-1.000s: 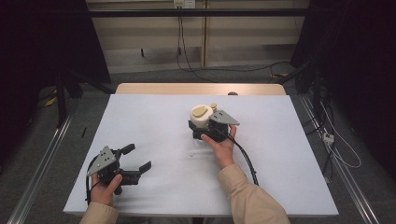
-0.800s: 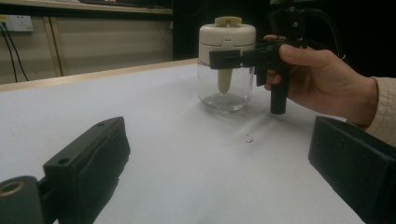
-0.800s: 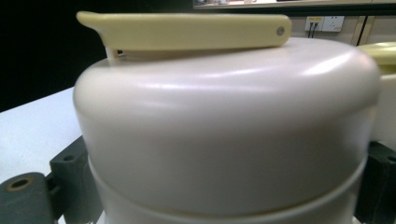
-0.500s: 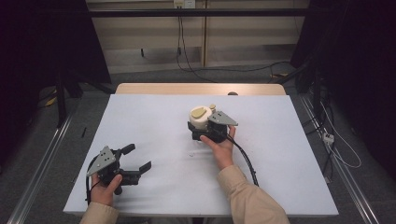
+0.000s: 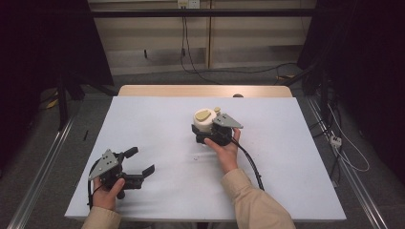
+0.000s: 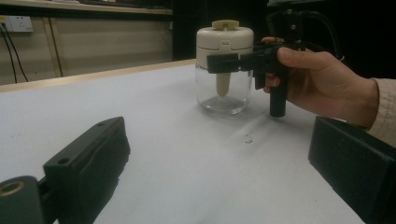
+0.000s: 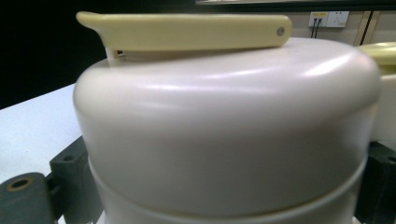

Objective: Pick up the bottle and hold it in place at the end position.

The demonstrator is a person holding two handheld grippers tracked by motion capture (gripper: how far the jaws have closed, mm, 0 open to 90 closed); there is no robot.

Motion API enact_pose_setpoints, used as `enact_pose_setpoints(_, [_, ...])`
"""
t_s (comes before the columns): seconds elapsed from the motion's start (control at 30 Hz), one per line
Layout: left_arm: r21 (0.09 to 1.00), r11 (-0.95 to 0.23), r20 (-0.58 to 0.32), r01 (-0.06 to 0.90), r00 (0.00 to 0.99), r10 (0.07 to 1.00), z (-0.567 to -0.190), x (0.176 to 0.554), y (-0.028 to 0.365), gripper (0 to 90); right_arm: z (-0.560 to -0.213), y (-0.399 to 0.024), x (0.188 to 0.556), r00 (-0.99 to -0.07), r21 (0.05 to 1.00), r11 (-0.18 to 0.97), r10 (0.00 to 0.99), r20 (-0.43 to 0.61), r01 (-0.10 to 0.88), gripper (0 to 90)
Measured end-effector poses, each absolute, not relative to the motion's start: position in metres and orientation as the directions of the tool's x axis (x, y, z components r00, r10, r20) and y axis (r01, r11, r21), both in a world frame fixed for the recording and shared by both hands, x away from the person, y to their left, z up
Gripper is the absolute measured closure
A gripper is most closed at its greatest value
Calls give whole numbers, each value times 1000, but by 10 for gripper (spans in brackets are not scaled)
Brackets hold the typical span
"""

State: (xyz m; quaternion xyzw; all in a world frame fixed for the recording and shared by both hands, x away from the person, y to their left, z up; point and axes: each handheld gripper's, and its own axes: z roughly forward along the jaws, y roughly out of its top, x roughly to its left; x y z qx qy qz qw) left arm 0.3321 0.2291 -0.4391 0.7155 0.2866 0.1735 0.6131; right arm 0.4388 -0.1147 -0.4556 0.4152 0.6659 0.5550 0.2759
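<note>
Right tool (image 5: 206,135) hides the jar's (image 5: 204,125) glass body

Bare white bench (image 5: 157,124) between the two hand-held grippers, cream-lidded clear glass jar (image 5: 204,125) mid-bench the sole obstacle, open room on all sides of it

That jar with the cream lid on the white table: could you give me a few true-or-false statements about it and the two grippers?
1. The jar stands upright on the table. True.
2. The right gripper has its jaws around the jar's cream lid. True.
3. The left gripper is shut on the jar. False: it is open, near the table's front left corner, far from the jar.
4. The jar's lower part is clear glass or plastic. True.
5. The jar is full of dark liquid. False: it looks see-through, with a cream stem hanging inside.
</note>
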Motion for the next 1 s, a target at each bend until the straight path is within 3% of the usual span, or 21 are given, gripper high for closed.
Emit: enact_pose_setpoints(1.0, [976,-80,-108,201,773,624,-440,332,228,46,-458,-117,440,-515,960,45,850,109,277,65])
